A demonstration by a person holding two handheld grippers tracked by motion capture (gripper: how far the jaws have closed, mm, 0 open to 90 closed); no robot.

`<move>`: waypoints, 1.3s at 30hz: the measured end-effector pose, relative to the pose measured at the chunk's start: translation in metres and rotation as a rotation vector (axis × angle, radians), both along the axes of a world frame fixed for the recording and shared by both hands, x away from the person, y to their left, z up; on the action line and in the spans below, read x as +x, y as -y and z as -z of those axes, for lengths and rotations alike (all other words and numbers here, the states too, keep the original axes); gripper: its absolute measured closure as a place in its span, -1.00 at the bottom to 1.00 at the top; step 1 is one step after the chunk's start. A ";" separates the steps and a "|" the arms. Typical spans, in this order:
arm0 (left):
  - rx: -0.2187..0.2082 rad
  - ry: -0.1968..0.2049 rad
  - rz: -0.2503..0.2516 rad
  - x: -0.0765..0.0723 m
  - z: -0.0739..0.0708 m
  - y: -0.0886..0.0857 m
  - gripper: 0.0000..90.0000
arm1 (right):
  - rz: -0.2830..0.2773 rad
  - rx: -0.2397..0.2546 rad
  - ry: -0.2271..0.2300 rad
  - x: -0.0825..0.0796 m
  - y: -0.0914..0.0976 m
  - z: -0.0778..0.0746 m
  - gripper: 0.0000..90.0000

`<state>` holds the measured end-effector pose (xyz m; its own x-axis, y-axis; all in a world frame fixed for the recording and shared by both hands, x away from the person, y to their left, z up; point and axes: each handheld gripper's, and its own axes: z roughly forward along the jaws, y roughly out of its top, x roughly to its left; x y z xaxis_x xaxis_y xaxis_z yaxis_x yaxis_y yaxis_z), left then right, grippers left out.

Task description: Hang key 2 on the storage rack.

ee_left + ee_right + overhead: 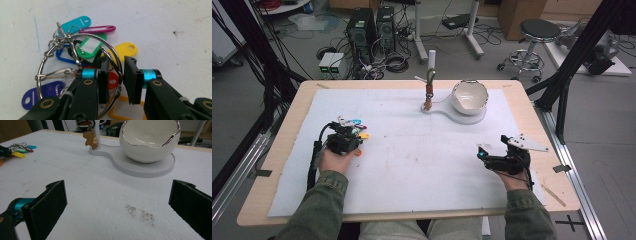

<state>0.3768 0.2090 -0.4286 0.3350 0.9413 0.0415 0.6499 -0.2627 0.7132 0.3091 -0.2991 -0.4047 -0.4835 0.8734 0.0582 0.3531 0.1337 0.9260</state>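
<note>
A bunch of coloured key tags [353, 124] on a big wire key ring [75, 37] lies at the left of the white mat. My left gripper [116, 75] is down on the bunch, jaws drawn close together. The ring's wire runs between the pads and touches the right one; a small gap is left at the other pad. In the high view the left gripper [352, 134] sits at the bunch's near edge. My right gripper [120, 205] rests at the right of the mat, jaws wide apart, nothing between them; the right gripper [483, 152] points left in the high view.
A white bowl [469, 96] stands on a white stand base [447, 111] at the back middle. A post on that base carries a brown bear charm [90, 138]. The key tags [21, 150] show far left in the right gripper view. Dark specks [142, 213] mark the mat.
</note>
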 end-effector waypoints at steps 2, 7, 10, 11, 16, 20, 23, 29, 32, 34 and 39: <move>-0.002 0.002 0.005 -0.001 -0.002 -0.002 0.75 | 0.000 0.001 0.000 0.000 0.000 0.000 -0.98; -0.022 0.017 -0.004 -0.003 -0.006 -0.005 0.79 | 0.001 0.002 0.001 -0.001 0.000 0.000 -0.98; -0.053 0.021 -0.014 -0.003 -0.009 -0.009 0.79 | 0.005 0.008 0.001 -0.001 0.000 -0.001 -0.98; -0.055 0.024 -0.015 -0.003 -0.010 -0.010 0.79 | 0.005 0.008 0.001 -0.001 0.001 -0.001 -0.98; -0.101 0.043 -0.034 -0.005 -0.020 -0.022 0.79 | 0.007 0.011 0.001 -0.002 0.001 -0.001 -0.98; -0.128 0.058 -0.050 -0.006 -0.027 -0.032 0.79 | 0.007 0.010 0.005 -0.002 0.002 -0.001 -0.98; -0.127 0.072 -0.059 -0.006 -0.035 -0.037 0.79 | 0.008 0.010 0.002 -0.002 0.001 -0.001 -0.98; -0.180 0.087 -0.066 -0.006 -0.049 -0.045 0.79 | 0.008 0.011 0.004 -0.002 0.001 -0.002 -0.98; -0.196 0.094 -0.075 -0.006 -0.055 -0.047 0.79 | 0.007 0.010 0.004 -0.002 0.001 -0.002 -0.98; -0.198 0.094 -0.077 -0.005 -0.059 -0.047 0.79 | 0.009 0.010 0.005 -0.002 0.002 -0.002 -0.98; -0.245 0.100 -0.090 -0.003 -0.067 -0.049 0.79 | 0.010 0.015 0.008 -0.002 0.002 -0.002 -0.98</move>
<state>0.3743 0.2584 -0.3615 0.2548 0.9532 -0.1627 0.5859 -0.0183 0.8102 0.3067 -0.3013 -0.4027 -0.4756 0.8771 0.0676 0.3469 0.1164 0.9307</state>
